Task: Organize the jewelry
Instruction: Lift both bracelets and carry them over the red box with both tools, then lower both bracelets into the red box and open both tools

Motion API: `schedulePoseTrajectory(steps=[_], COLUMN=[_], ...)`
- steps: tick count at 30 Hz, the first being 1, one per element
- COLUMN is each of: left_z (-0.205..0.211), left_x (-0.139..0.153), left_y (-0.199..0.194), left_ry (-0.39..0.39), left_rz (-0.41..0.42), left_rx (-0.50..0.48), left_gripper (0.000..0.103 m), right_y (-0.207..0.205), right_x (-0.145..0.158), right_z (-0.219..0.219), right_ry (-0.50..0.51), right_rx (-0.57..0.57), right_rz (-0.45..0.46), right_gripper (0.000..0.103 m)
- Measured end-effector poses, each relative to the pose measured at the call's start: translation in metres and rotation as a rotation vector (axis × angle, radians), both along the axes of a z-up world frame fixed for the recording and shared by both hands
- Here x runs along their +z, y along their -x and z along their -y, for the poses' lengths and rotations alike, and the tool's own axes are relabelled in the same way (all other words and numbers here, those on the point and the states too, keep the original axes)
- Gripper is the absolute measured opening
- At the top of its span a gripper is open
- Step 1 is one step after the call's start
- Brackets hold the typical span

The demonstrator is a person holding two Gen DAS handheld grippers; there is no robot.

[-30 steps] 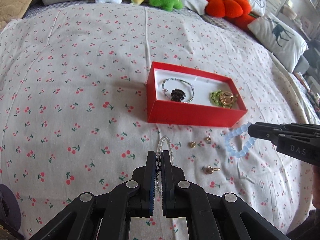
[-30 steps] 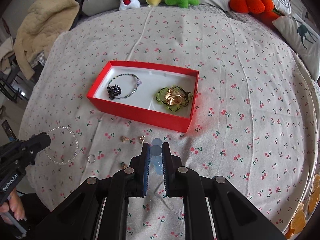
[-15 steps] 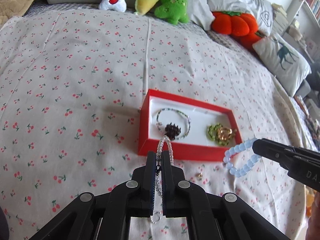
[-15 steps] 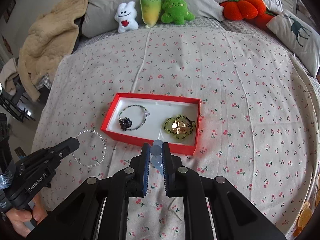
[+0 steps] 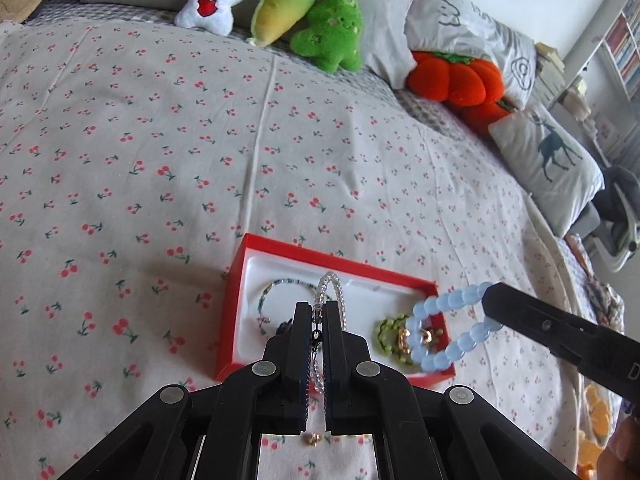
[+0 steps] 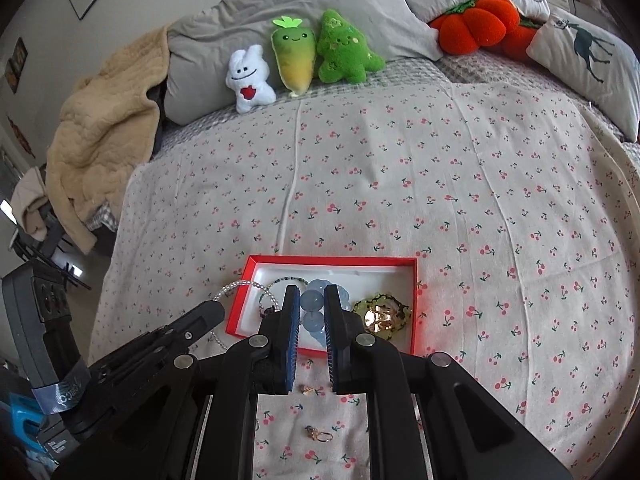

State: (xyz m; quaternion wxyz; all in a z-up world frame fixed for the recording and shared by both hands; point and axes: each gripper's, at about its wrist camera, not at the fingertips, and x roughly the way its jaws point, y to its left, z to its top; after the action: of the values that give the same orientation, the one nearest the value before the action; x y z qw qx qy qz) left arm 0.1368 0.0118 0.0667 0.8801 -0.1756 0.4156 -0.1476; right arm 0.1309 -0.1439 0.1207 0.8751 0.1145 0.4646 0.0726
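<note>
We hold the left gripper [image 5: 318, 312] with its jaws pressed together on the clear bracelet [image 5: 332, 286], pinching it near its dark clasp. One part of the loop stands up past the tips, above the near left part of the red box [image 5: 234, 304]; the rest hangs down between the fingers. In the right wrist view the same loop [image 6: 240, 286] shows at the box's left wall.

Our right gripper [image 6: 311, 304] has its jaws at a narrow gap, clamped on the blue bracelet [image 6: 311, 303]; two round beads sit squeezed between the pads. From the left wrist view, that bracelet [image 5: 452, 332] hangs as an open ring from the right gripper's tip [image 5: 490, 304], above the right end of the box.

The box lies on the cherry-print bed [image 5: 160, 160]. On its white lining rest a thin beaded bracelet [image 6: 286, 281] at the left and a green ring of beads with gold pieces [image 6: 382, 314] at the right. We cannot tell whether either held bracelet touches the box.

On the sheet near us, outside the box, lie a small gold earring [image 6: 307, 390] and, nearer, a gold ring [image 6: 320, 435].

Plush toys [image 6: 304, 56] line the far edge of the bed.
</note>
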Motion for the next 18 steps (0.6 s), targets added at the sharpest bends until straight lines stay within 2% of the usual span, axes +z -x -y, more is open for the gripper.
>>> schedulePoseTrajectory(steps=[3, 6, 10, 18], left_z=[0.002, 0.003, 0.001, 0.006], left_x=[-0.008, -0.017, -0.028, -0.037], left_y=[-0.010, -0.015, -0.022, -0.027], left_ry=[-0.025, -0.085, -0.101, -0.132], left_rz=[-0.006, -0.018, -0.046, -0.058], left_rx=[0.014, 0.030, 0.037, 0.043], left_gripper=[0.000, 0.000, 0.000, 0.000], right_y=[-0.009, -0.015, -0.020, -0.023], right_x=[-0.012, -0.028, -0.044, -0.052], right_z=[0.001, 0.003, 0.009, 0.032], right_ry=[-0.038, -0.069, -0.004, 0.073], right_rx=[-0.005, -0.015, -0.039, -0.088], right_rz=[-0.026, -0.064, -0.108, -0.139], right_gripper=[0.013, 0.013, 0.013, 0.013])
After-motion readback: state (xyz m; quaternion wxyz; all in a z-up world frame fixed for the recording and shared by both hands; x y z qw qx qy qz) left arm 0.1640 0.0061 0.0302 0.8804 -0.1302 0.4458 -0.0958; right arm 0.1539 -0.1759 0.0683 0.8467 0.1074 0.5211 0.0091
